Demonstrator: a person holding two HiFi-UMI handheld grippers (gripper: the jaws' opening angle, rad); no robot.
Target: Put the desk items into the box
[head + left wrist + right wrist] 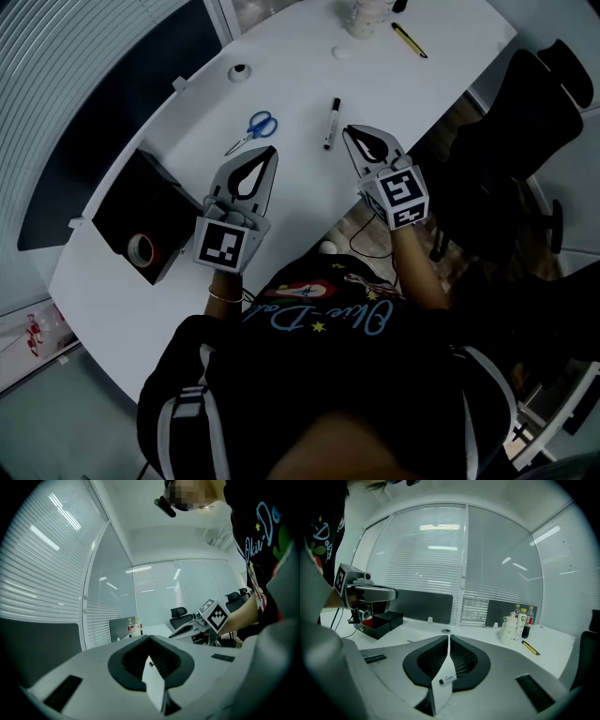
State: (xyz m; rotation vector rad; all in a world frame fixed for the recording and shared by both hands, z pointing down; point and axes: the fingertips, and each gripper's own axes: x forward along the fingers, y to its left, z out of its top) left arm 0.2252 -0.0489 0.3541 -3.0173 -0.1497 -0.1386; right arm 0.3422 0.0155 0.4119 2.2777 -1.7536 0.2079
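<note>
A black marker (331, 123) and blue-handled scissors (253, 129) lie on the white desk (300, 75). The open black box (141, 220) stands at the desk's left end with a tape roll (141, 248) inside; the right gripper view shows the box (377, 623) too. My left gripper (271, 149) hovers just below the scissors, jaws together and empty (149, 638). My right gripper (348, 129) hangs right of the marker's lower end, its jaws closed to a thin slit with nothing between them (448, 636).
A yellow pen (409, 39), a white bottle (366, 17), a small white cap (340, 52) and a small round object (240, 72) lie at the far end. Drink bottles (520, 620) stand there too. Black office chairs (525, 122) crowd the desk's right side.
</note>
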